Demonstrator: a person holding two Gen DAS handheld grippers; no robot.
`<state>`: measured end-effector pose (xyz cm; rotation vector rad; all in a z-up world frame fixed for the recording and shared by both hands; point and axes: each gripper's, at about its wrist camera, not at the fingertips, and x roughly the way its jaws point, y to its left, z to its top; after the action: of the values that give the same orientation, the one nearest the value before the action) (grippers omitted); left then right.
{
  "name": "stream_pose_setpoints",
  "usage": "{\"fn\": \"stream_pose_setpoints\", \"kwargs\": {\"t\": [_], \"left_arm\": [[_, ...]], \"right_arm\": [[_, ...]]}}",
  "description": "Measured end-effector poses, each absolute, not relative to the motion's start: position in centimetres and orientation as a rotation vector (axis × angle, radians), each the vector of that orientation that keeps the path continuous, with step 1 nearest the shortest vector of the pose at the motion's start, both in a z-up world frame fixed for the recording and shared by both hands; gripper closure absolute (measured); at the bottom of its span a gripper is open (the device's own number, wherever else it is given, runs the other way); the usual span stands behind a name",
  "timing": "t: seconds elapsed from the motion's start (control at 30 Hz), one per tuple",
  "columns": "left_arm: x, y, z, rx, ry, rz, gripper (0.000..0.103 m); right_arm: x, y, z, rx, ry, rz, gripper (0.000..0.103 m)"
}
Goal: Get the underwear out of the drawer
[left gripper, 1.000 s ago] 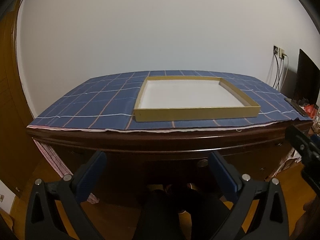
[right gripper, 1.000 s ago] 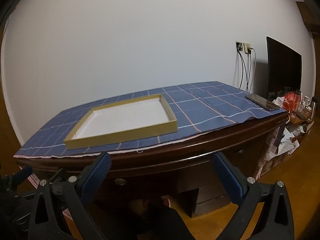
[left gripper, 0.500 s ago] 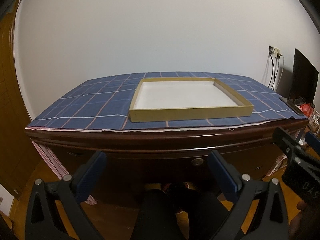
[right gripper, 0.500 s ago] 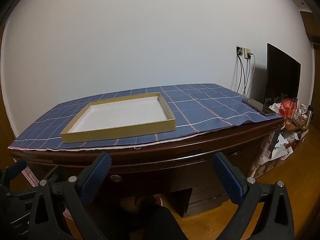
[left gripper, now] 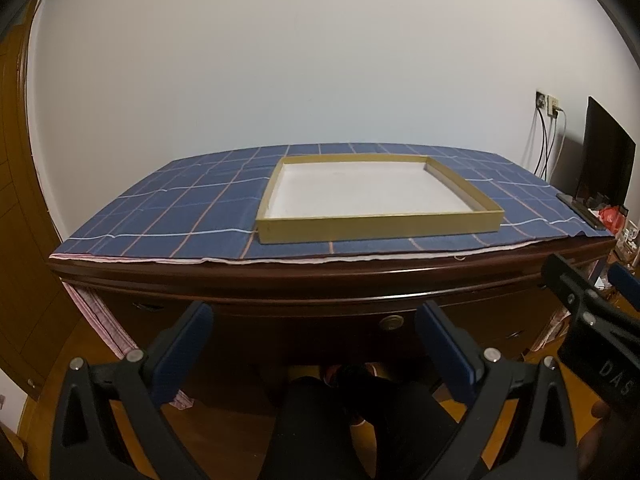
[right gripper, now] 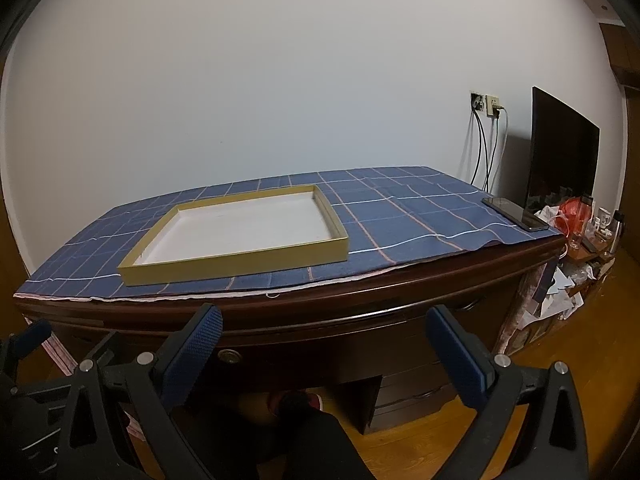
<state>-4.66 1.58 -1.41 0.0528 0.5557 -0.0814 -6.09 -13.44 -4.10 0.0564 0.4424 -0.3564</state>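
The drawer front (left gripper: 320,320) under the dark wooden desk's top is shut, with a round brass knob (left gripper: 391,322) on it; the same knob (right gripper: 229,356) shows in the right wrist view. No underwear is in sight. My left gripper (left gripper: 314,320) is open and holds nothing, just before the drawer front and left of the knob. My right gripper (right gripper: 324,320) is also open and holds nothing, facing the desk edge to the right of the knob. The right gripper's body (left gripper: 580,308) juts in at the left wrist view's right side.
A blue plaid cloth (left gripper: 180,208) covers the desktop, with a shallow gold-rimmed tray (left gripper: 380,226) on it. A phone (right gripper: 514,213) lies at the right edge beside a dark monitor (right gripper: 560,160). Cluttered things (right gripper: 572,216) stand further right. A person's dark-trousered legs (left gripper: 340,420) are below.
Both grippers have drifted slightly in front of the desk. The right wrist view has levelled out, and the right gripper has come further into the left wrist view. Both stay open.
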Motion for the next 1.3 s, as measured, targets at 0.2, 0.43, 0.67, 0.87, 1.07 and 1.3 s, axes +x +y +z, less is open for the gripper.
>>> {"fn": "stream_pose_setpoints", "kwargs": {"t": [0.2, 0.43, 0.67, 0.87, 1.07, 1.3], "left_arm": [[-4.7, 1.5, -1.4, 0.054, 0.557, -0.083, 0.000], [-4.8, 1.4, -1.5, 0.057, 0.557, -0.082, 0.000], [-4.8, 1.5, -2.0, 0.060, 0.562, -0.083, 0.000], [-4.1, 1.6, -3.0, 0.058, 0.580, -0.078, 0.000], [-3.5, 1.3, -3.9, 0.064, 0.604, -0.082, 0.000], [-2.6, 1.0, -4.9, 0.064, 0.633, -0.082, 0.000]], "right_arm": [[-6.1, -13.5, -4.1, 0.058, 0.447, -0.355, 0.000], [-6.0, -13.4, -4.2, 0.060, 0.452, -0.352, 0.000], [-5.5, -13.4, -4.8, 0.051, 0.464, -0.338, 0.000], [-4.9, -14.2, -5.9, 0.067, 0.494, -0.336, 0.000], [-4.5, -14.8, -6.5, 0.074, 0.506, -0.347, 0.000], [-4.0, -15.6, -7.3, 0.088, 0.529, -0.348, 0.000]]}}
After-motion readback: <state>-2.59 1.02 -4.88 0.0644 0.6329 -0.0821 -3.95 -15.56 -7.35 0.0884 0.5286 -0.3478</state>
